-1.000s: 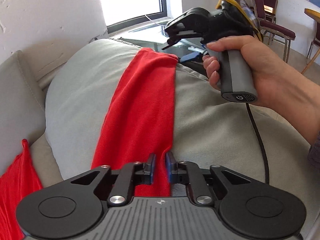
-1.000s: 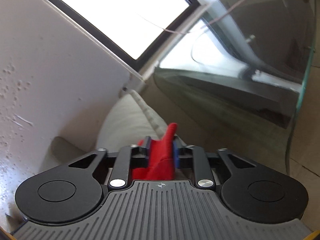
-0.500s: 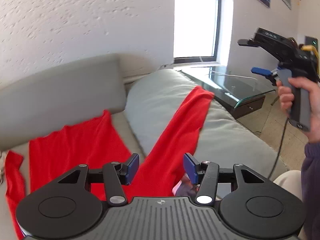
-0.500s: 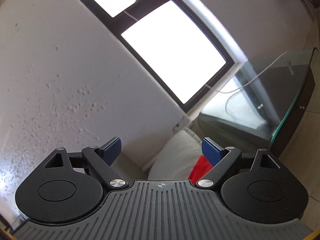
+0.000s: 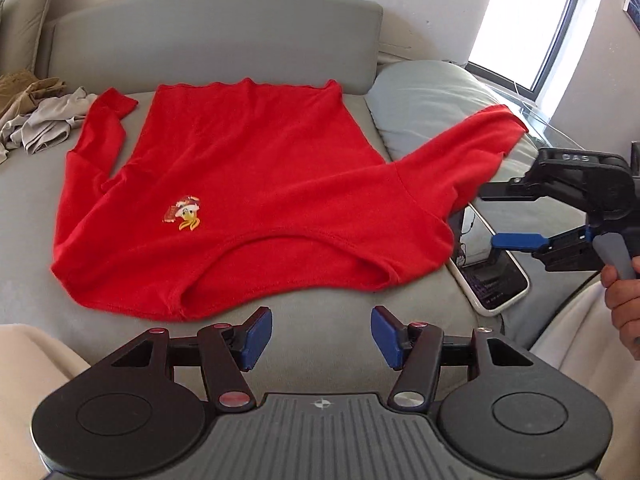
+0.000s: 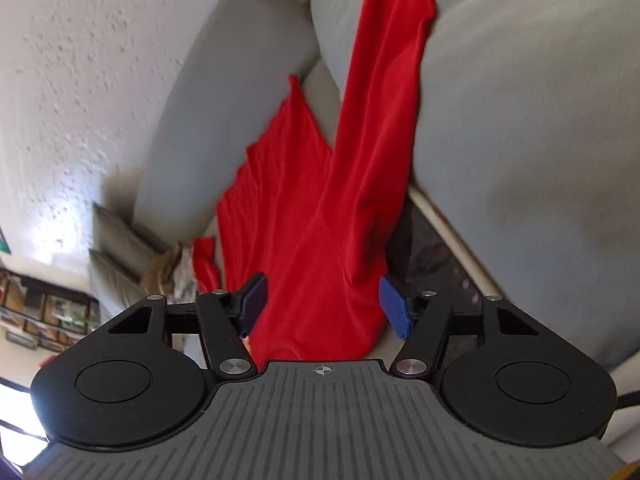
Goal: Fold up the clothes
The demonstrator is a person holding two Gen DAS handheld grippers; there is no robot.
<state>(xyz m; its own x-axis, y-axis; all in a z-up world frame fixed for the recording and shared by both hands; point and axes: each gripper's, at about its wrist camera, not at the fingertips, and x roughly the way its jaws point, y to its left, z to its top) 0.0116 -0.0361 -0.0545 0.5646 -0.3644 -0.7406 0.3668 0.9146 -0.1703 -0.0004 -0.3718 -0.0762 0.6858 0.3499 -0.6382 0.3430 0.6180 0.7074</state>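
Here the red shirt (image 5: 248, 184) lies spread on the sofa (image 5: 216, 36); both grippers' jaws gape, holding nothing.

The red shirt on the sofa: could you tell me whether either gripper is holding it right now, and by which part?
Nothing is held. The left gripper and right gripper are both open; the red shirt lies spread on the sofa.

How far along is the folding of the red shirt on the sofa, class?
Done: the red shirt lies spread flat on the sofa, one sleeve draped over the cushion. In hand: nothing; the left gripper and right gripper are open. Left: every fold.
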